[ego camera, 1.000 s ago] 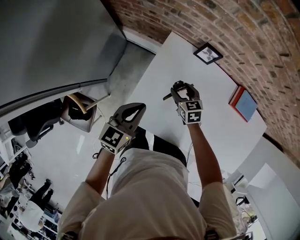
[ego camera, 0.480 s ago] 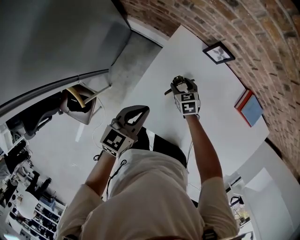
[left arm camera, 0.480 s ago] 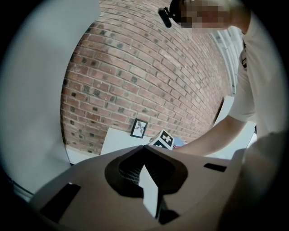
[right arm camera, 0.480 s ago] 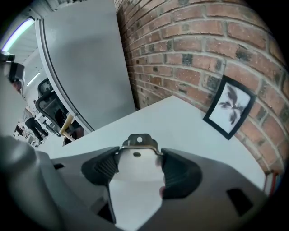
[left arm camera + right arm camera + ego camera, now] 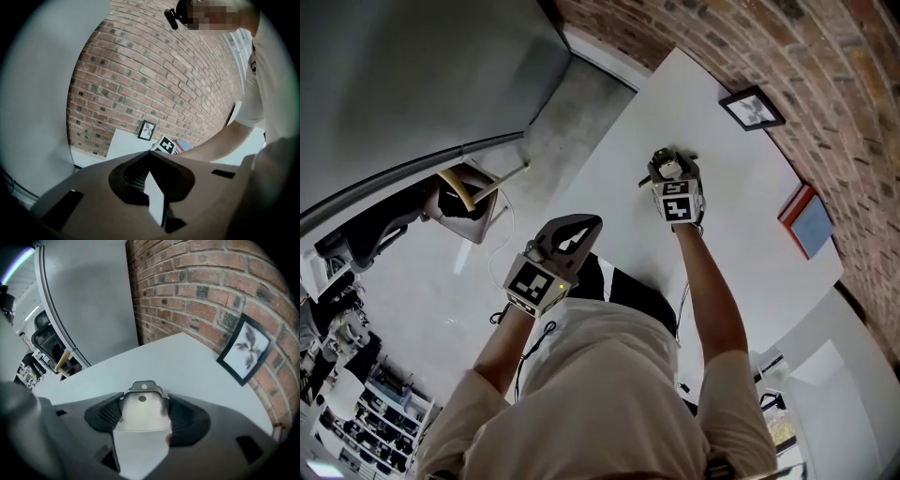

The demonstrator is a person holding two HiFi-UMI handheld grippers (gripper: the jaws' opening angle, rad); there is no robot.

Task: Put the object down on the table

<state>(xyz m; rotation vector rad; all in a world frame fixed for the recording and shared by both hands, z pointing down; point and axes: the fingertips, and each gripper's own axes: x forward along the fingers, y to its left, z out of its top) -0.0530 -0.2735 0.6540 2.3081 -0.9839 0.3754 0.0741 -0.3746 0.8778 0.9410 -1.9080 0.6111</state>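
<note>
My right gripper (image 5: 671,170) is held out over the white table (image 5: 741,225), shut on a small pale object (image 5: 140,414) with a grey metal tab (image 5: 143,387) at its far end. The dark ribbed pads (image 5: 185,416) press on both its sides. In the head view the pale object (image 5: 671,170) shows only as a light patch between the jaws. I cannot tell whether it touches the table. My left gripper (image 5: 584,223) hangs near my body off the table's near edge, jaws closed tip to tip with nothing in them; the left gripper view shows the left gripper (image 5: 151,158) the same way.
A black-framed picture (image 5: 753,108) leans on the brick wall (image 5: 844,84) at the table's far end. A red and blue book (image 5: 809,221) lies against the wall to the right. A chair (image 5: 464,202) stands on the floor to the left.
My right gripper has reached farther out over the table, toward the wall, still holding the pale object. The left gripper has barely moved.
</note>
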